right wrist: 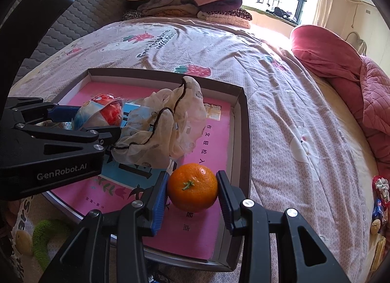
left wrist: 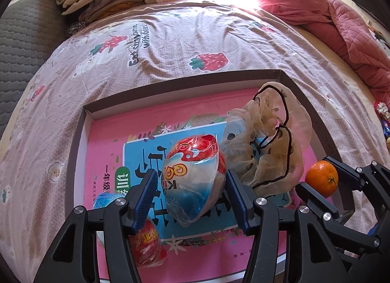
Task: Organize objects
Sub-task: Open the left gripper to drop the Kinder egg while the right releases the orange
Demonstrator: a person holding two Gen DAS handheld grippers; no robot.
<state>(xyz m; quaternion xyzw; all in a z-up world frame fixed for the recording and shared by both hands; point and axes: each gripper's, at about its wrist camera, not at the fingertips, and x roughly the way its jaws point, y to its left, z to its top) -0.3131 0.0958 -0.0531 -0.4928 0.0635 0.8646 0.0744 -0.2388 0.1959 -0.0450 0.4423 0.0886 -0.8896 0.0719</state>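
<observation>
A plastic-wrapped snack ball (left wrist: 195, 175), red on top and blue-white below, is sitting between the left gripper's (left wrist: 192, 200) blue-padded fingers (left wrist: 146, 197), which are closing around its sides, though whether both pads are actually pressing on the wrapper cannot be told. To the right of that claw, a sheer beige scarf (left wrist: 273, 136) with a black cord is lying crumpled, and just past it the right gripper (right wrist: 192, 197) is bracketing an orange (right wrist: 192, 186), its jaws spread about as wide as the fruit, the left pad (right wrist: 159, 200) touching the peel while the right one appears just beside it. Both items are sitting over a pink children's book (left wrist: 146, 141) that is lying flat inside a shallow cardboard box lid (left wrist: 170, 78). Below the left claw, a second red wrapped snack (left wrist: 146, 244) is peeking out. The lid is resting on a strawberry-print bedspread (left wrist: 170, 39); far ahead of both claws, folded clothes (right wrist: 190, 5) are piling up, and a red quilt (right wrist: 341, 63) is bunching to the right.
</observation>
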